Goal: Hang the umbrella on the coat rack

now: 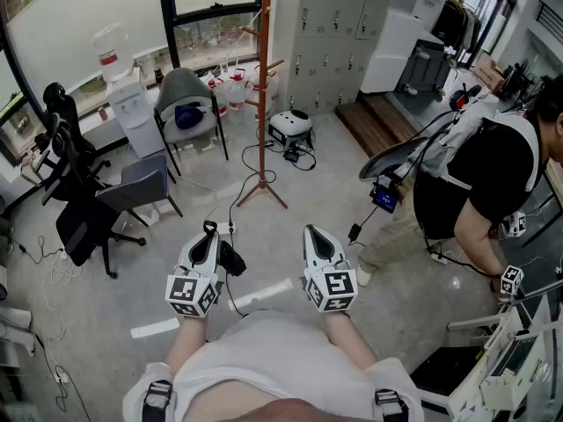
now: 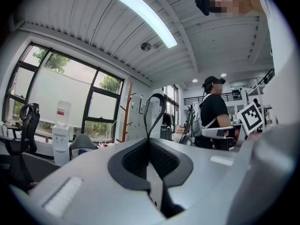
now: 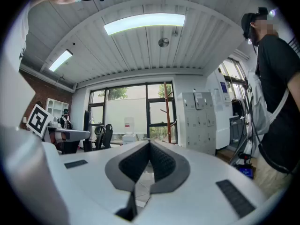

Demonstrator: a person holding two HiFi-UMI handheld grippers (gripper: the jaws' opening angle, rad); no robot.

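Observation:
The coat rack (image 1: 264, 86) is a tall orange-brown wooden pole with side pegs, standing on the floor ahead by the window; it also shows as the coat rack (image 2: 125, 112) and the coat rack (image 3: 166, 110). My left gripper (image 1: 208, 232) is shut on the umbrella's black wrist strap (image 2: 157, 95), which loops up out of the closed jaws. The small folded black umbrella (image 1: 232, 260) hangs beside that gripper on its right. My right gripper (image 1: 315, 232) is level with it, jaws together, holding nothing. Both grippers point towards the rack, well short of it.
Office chairs (image 1: 84, 192) stand at the left, a grey chair (image 1: 186, 104) and a water dispenser (image 1: 132, 104) by the window. Cables and a white device (image 1: 290, 128) lie near the rack's base. Another person (image 1: 493, 183) with grippers bends at the right. Lockers (image 1: 334, 33) stand behind.

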